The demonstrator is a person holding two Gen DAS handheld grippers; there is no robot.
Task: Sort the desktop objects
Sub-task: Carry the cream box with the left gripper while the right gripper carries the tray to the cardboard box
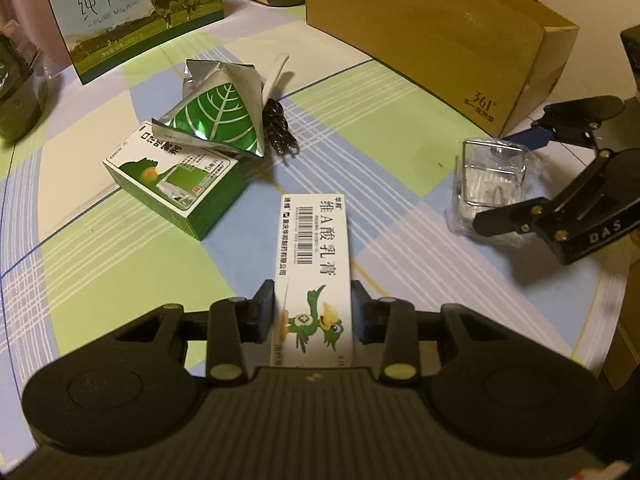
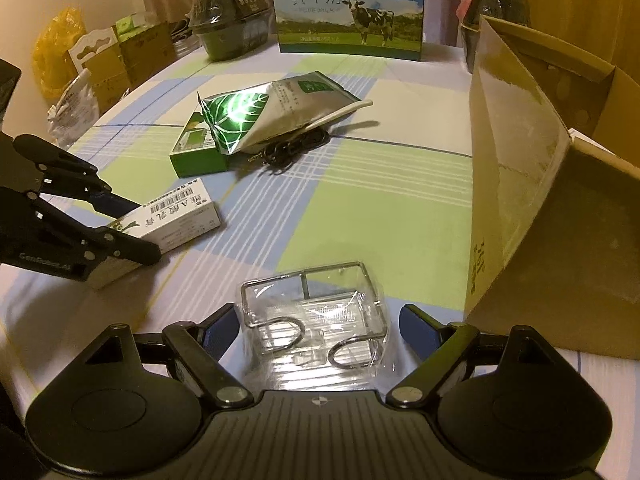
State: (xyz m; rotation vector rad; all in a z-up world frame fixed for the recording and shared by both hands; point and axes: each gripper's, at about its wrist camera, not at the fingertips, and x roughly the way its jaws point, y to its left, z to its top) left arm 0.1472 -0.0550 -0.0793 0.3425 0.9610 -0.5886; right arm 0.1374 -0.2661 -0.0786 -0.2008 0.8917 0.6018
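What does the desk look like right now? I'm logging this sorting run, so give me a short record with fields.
left gripper: shut on the white ointment box
right gripper: open, fingers either side of the wrapped wire rack
foil pouch: leaning on the green box
black cable: beside the pouch, partly under it
cardboard box: open, at the table's right
milk carton: upright at the far edge

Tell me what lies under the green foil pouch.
The foil pouch rests partly on the green medicine box and over a black cord. A white flat strip pokes out beneath it. How far the cord runs underneath is hidden.
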